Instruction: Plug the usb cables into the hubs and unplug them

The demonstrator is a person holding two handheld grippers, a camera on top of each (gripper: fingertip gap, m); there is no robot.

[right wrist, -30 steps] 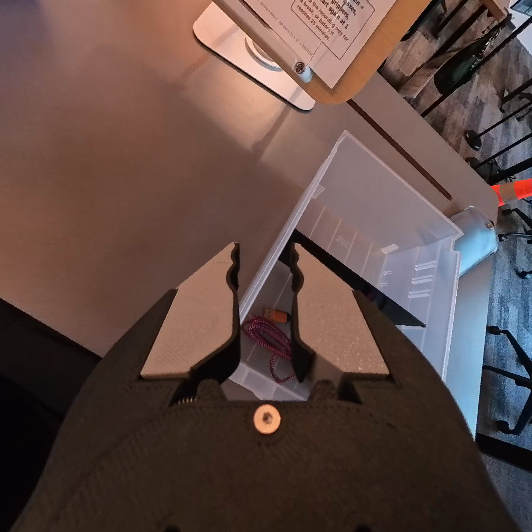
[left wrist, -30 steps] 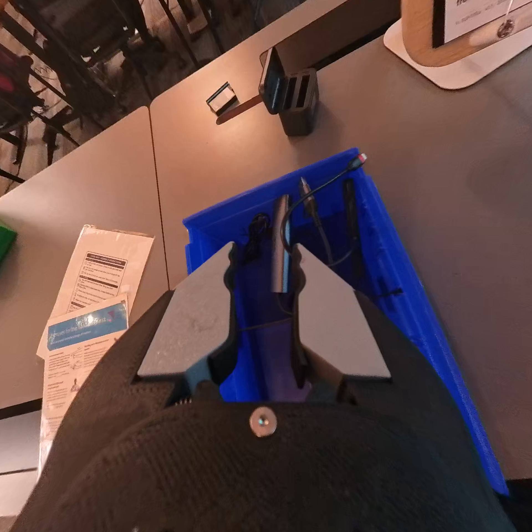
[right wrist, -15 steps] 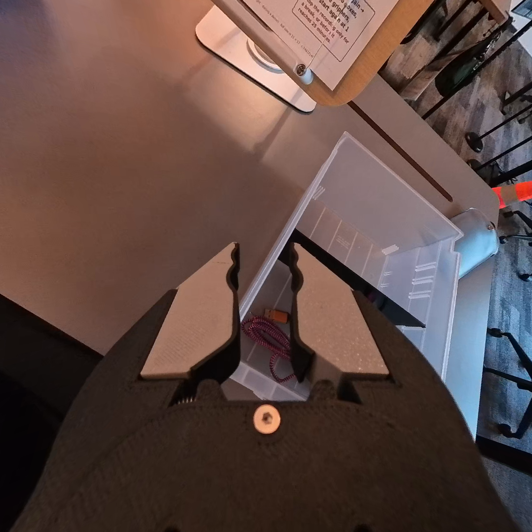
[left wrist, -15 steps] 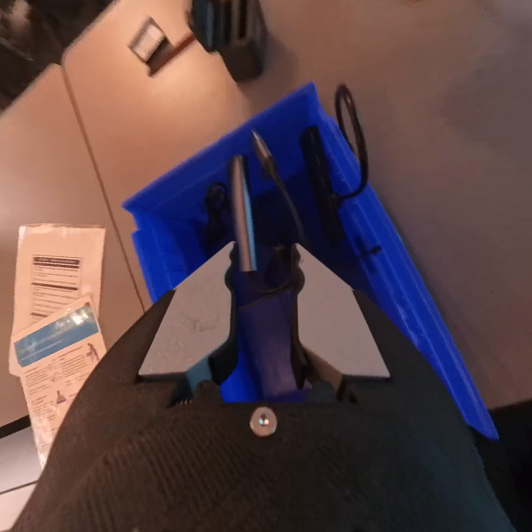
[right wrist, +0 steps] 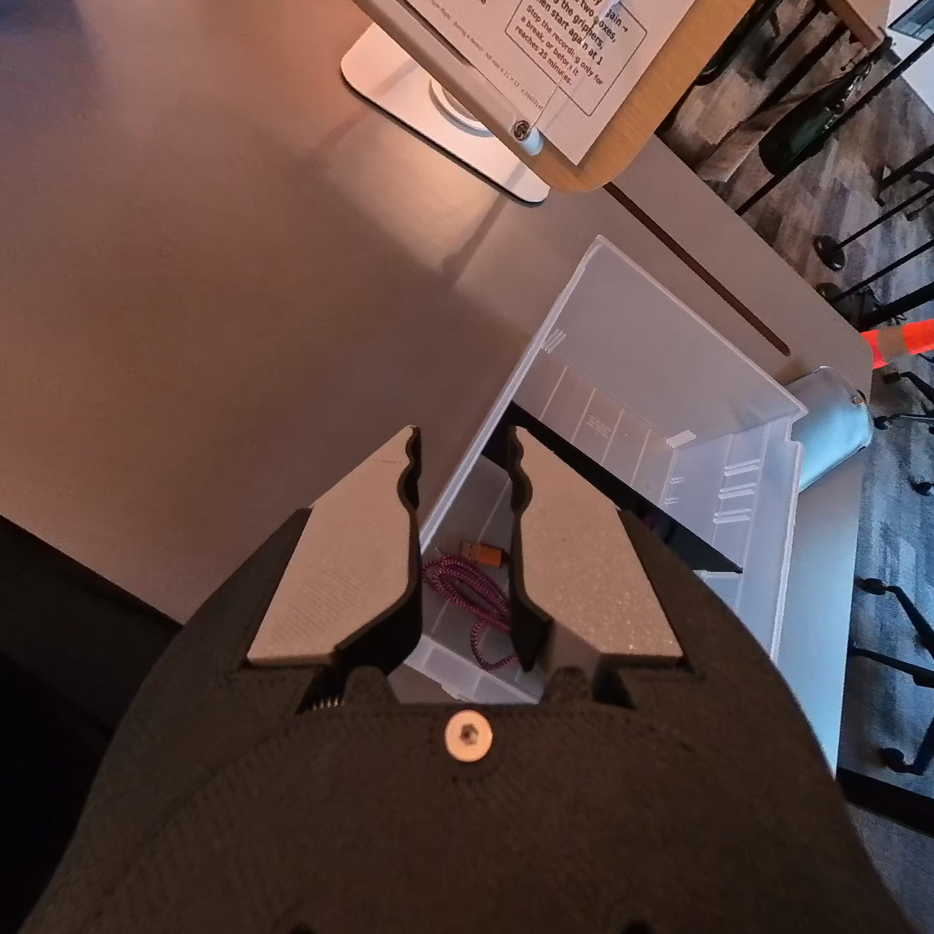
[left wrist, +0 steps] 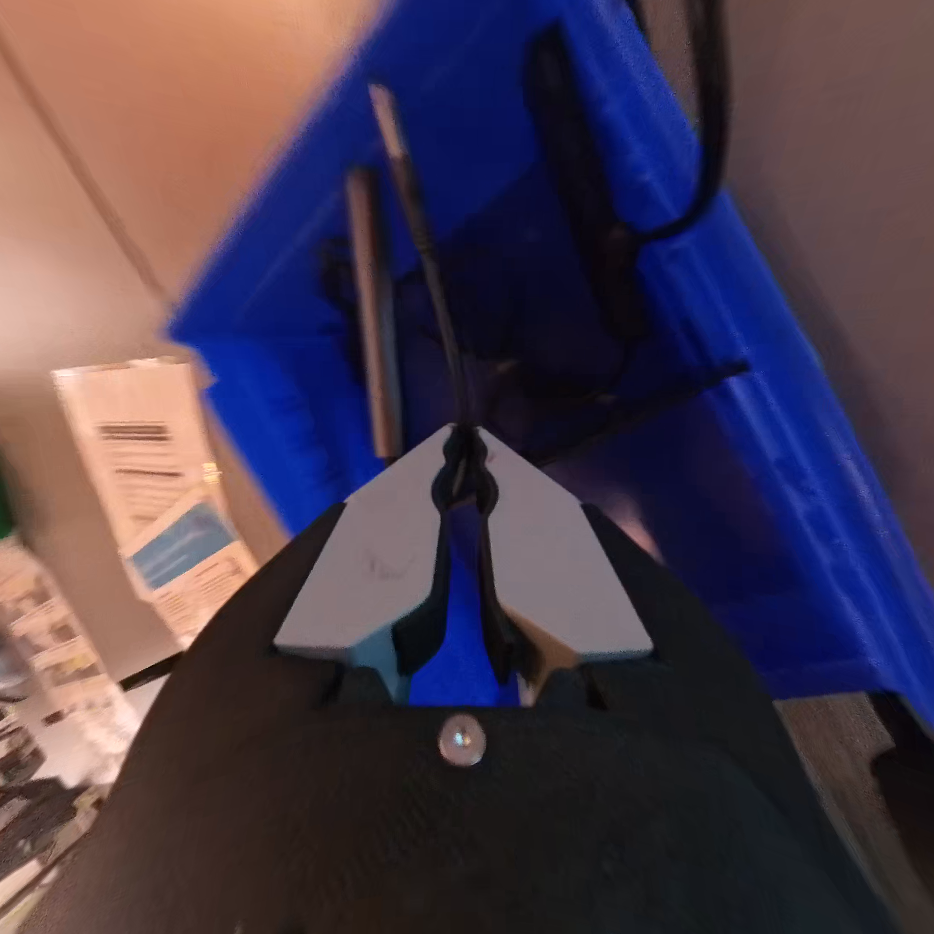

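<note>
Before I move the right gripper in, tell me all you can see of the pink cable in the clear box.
The pink cable is a braided cord, pink with dark flecks, that looks like woven fabric. It lies loosely looped on the floor of the clear box, in the near end. An orange plug sits at its far end, lying flat. The open right gripper hovers above without touching it; its fingers hide part of the loops.

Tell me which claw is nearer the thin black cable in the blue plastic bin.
Left. The left claw is shut on the thin black cable inside the blue plastic bin. The right claw hangs open over the clear plastic bin.
</note>
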